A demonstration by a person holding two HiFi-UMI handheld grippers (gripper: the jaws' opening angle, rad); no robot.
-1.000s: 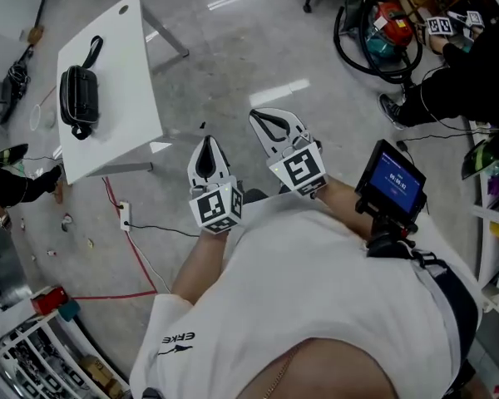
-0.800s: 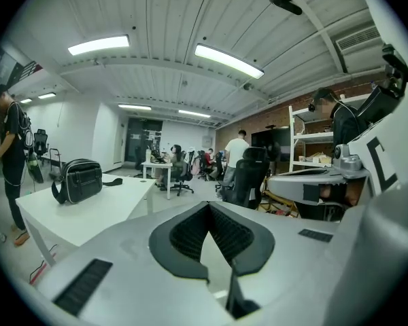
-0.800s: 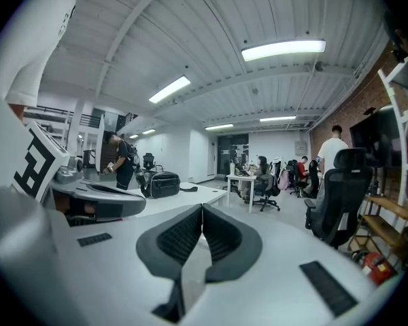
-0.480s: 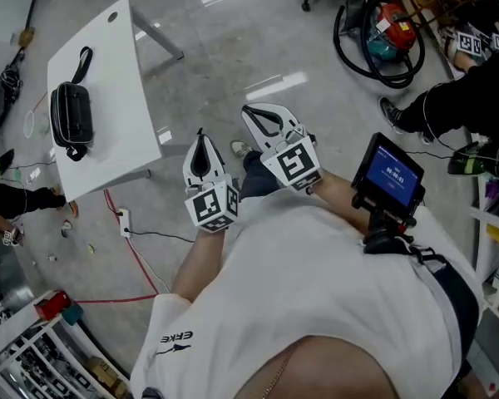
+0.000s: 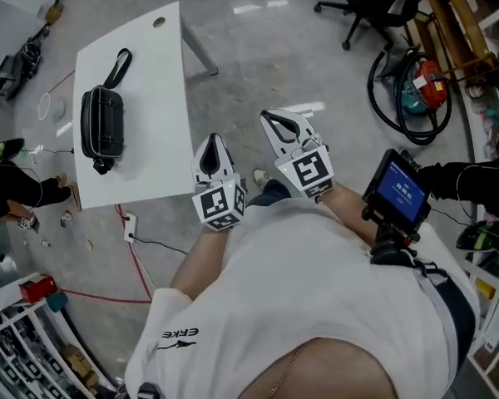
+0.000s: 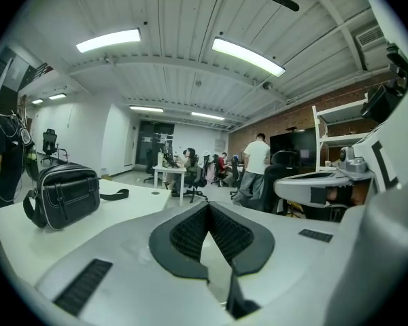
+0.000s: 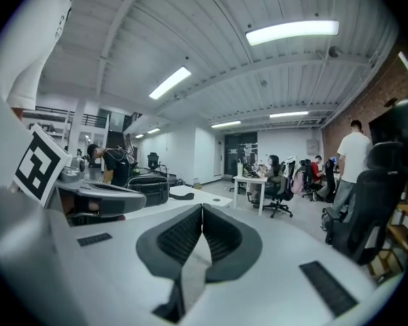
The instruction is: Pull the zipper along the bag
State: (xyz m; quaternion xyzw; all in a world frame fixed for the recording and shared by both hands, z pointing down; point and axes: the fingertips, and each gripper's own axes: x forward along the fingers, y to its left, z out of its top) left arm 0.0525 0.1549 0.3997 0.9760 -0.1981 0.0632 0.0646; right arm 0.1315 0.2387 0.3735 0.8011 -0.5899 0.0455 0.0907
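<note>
A black zip bag [image 5: 102, 131] with a wrist strap lies on a small white table [image 5: 162, 90] at the upper left of the head view. My left gripper [image 5: 214, 138] is held in front of my body, just off the table's near right corner, jaws shut and empty. My right gripper [image 5: 268, 115] is beside it over the floor, also shut on nothing. In the left gripper view the bag [image 6: 66, 194] sits to the left, well beyond the gripper [image 6: 207, 206]. The right gripper view shows the bag [image 7: 149, 187] far off left of its gripper [image 7: 202, 209].
A red and teal vacuum cleaner [image 5: 422, 91] with a black hose lies on the floor at the right, an office chair [image 5: 366, 11] behind it. A small screen [image 5: 399, 191] is mounted at my right. A red cable and socket strip [image 5: 130, 223] lie under the table. People [image 6: 258, 165] work at desks beyond.
The table and bag have shifted right and closer to the grippers in the head view. Both grippers stay shut and held together in front of the body.
</note>
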